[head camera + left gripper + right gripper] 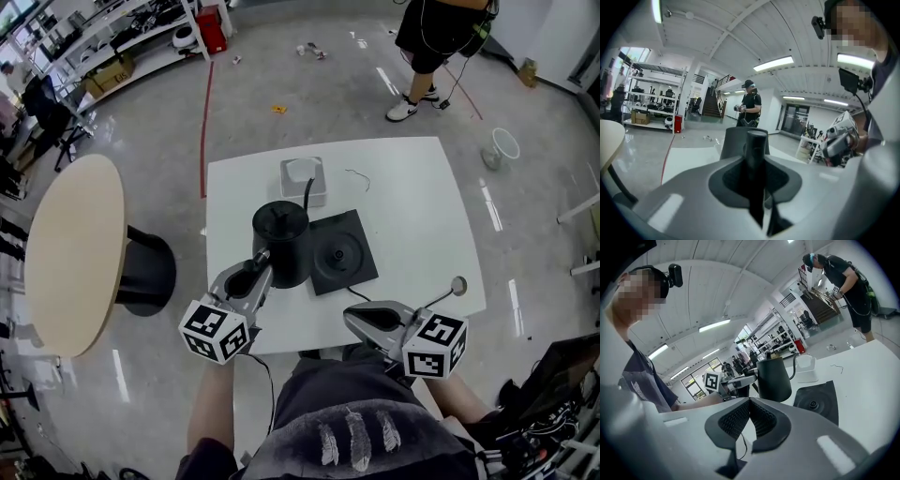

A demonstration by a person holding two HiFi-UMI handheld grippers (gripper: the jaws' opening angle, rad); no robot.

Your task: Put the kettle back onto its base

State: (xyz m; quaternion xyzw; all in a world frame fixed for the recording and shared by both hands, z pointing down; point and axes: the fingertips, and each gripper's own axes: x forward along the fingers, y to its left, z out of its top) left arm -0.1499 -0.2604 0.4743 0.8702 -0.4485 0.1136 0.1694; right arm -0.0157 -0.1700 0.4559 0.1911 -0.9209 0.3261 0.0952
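Observation:
A black gooseneck kettle (280,240) is at the middle of the white table (422,206), its body overlapping the left edge of its square black base (344,251). My left gripper (260,263) reaches in from the near left and is shut on the kettle's handle (757,154), which stands upright between the pads. The right gripper view shows the kettle (773,375) left of the base (819,401); whether it rests on the table I cannot tell. My right gripper (352,319) hovers at the table's front edge, jaws shut on nothing (750,403).
A white box (303,180) sits behind the kettle, with a thin wire (357,176) beside it. A small round-headed tool (453,288) lies at the table's front right. A round beige table (70,253) stands to the left. A person (436,42) stands beyond the table.

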